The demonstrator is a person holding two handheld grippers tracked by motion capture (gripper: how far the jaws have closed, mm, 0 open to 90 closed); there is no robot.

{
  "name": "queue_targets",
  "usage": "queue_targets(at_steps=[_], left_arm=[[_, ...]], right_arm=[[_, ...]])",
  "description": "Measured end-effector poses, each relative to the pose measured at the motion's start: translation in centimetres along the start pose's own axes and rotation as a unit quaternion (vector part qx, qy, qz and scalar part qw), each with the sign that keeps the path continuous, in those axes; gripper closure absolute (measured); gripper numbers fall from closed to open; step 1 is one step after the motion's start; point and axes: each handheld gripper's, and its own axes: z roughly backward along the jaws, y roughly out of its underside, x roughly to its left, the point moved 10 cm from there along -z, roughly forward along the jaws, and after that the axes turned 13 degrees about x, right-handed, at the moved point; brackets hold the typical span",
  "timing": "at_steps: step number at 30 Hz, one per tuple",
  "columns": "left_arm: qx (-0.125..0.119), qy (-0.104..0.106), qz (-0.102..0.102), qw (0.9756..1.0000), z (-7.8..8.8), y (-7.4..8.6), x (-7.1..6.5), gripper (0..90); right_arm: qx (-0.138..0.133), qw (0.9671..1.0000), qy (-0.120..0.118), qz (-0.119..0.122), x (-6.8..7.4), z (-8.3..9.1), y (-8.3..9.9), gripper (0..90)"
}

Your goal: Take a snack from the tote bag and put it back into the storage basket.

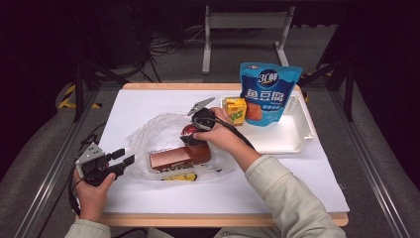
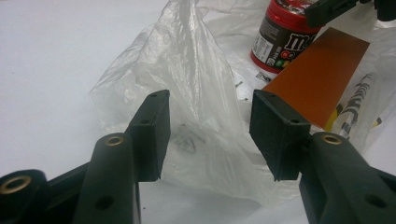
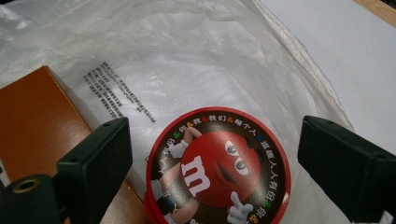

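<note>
- The left gripper (image 1: 122,159) lies nearest the camera, by the surface's front left corner, in the person's left hand (image 1: 91,191); its jaws stand apart with nothing between the pads, aimed at the crumpled edge of the clear plastic bag (image 2: 196,107).
- The plastic bag (image 1: 163,134) is spread across the middle of the white surface (image 1: 277,178), left of centre.
- The red candy tub (image 3: 217,170) stands upright on the plastic bag, its round lid with a red cartoon figure facing up; in the left gripper view the tub (image 2: 280,37) sits just behind the brown box.
- The right gripper (image 1: 190,135) hangs over the tub, held in the right hand (image 1: 218,130); its jaws stand wide on either side of the lid, clear of it, pressing on nothing.
- The brown box (image 1: 181,156) lies flat on the bag, right beside the tub, towards the front edge.
- A white tray (image 1: 297,136) sits by the surface's far right corner, carrying a yellow drink carton (image 1: 236,110) and an upright blue pouch (image 1: 267,91).
</note>
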Motion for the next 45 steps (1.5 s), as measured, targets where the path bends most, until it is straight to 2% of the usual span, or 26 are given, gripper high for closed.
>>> queue_targets(at_steps=[23,30,37,45], left_arm=[[0.000,0.000,0.000,1.0000,0.0,0.0,0.0,48.4],[-0.001,-0.001,-0.001,1.0000,0.1,0.0,0.0,48.5],[0.000,0.000,-0.002,1.0000,0.0,0.0,0.0,48.4],[0.000,0.000,0.000,1.0000,0.1,0.0,0.0,48.4]], right_arm=[[0.041,0.9986,0.012,-0.032,-0.2,-1.9,0.9,16.8],[0.055,0.9978,0.016,-0.032,-0.2,-2.3,1.3,18.0],[0.064,0.9973,0.022,-0.029,-0.1,-2.4,1.4,24.7],[0.076,0.9966,0.022,-0.023,-0.1,-2.3,1.3,25.4]])
